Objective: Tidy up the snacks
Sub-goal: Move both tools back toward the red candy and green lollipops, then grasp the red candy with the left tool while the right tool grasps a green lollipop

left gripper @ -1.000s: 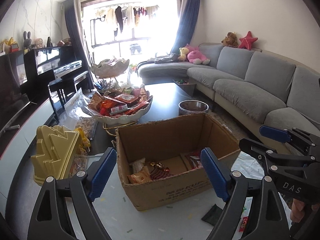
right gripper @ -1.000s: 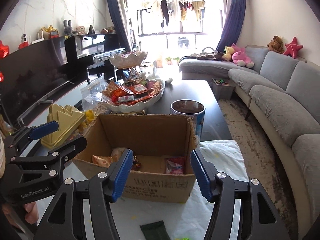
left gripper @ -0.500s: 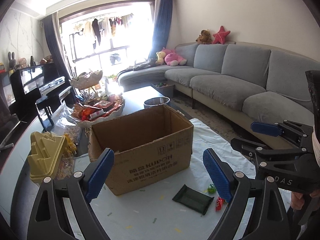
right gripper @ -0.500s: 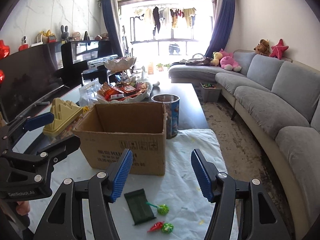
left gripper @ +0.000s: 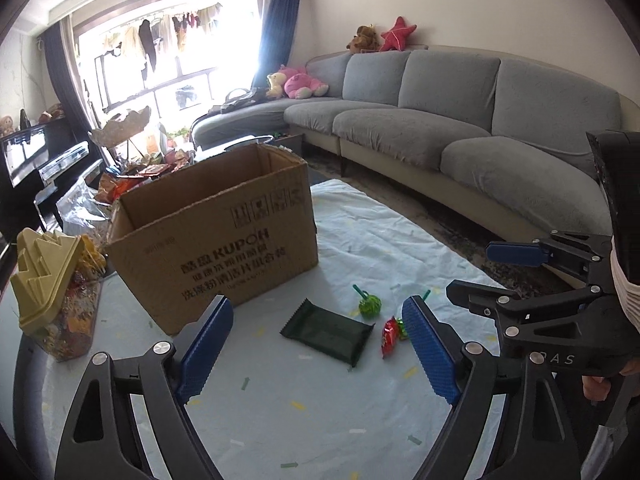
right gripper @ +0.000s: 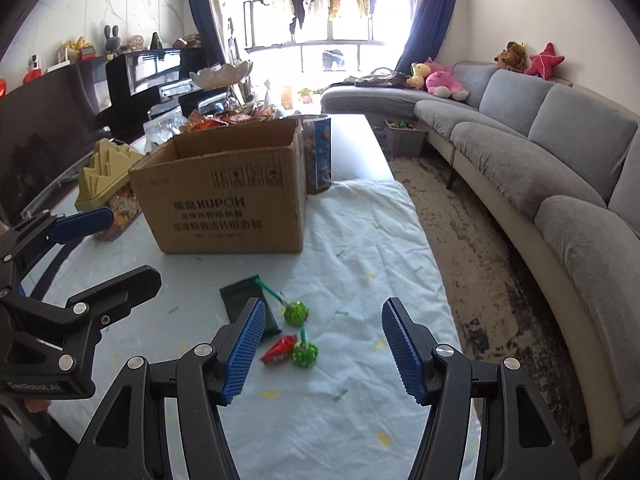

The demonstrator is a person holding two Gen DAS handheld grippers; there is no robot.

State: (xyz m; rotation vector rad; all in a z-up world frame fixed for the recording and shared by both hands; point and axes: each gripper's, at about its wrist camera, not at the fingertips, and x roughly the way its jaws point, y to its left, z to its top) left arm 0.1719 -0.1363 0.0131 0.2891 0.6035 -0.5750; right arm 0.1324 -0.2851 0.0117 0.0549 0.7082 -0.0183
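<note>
An open cardboard box (left gripper: 216, 236) (right gripper: 228, 196) stands on the white cloth. In front of it lie a dark green packet (left gripper: 327, 330) (right gripper: 248, 300), two green lollipops (right gripper: 295, 313) (right gripper: 304, 354), one of them clear in the left wrist view (left gripper: 369, 305), and a red wrapped candy (left gripper: 389, 335) (right gripper: 278, 354). My left gripper (left gripper: 316, 344) is open and empty, above the packet. My right gripper (right gripper: 322, 344) is open and empty, above the candy and the near lollipop.
A yellow-lidded snack jar (left gripper: 52, 292) (right gripper: 108, 184) stands left of the box. A tall tin (right gripper: 318, 152) and a white bowl of snacks (left gripper: 140, 176) are behind it. A grey sofa (right gripper: 560, 184) runs along the right. The table's right edge (right gripper: 436, 272) is near.
Both grippers have pulled back and tilted down from over the box. The box's inside is out of sight, and the packet, lollipops and candy have come into view between the fingers.
</note>
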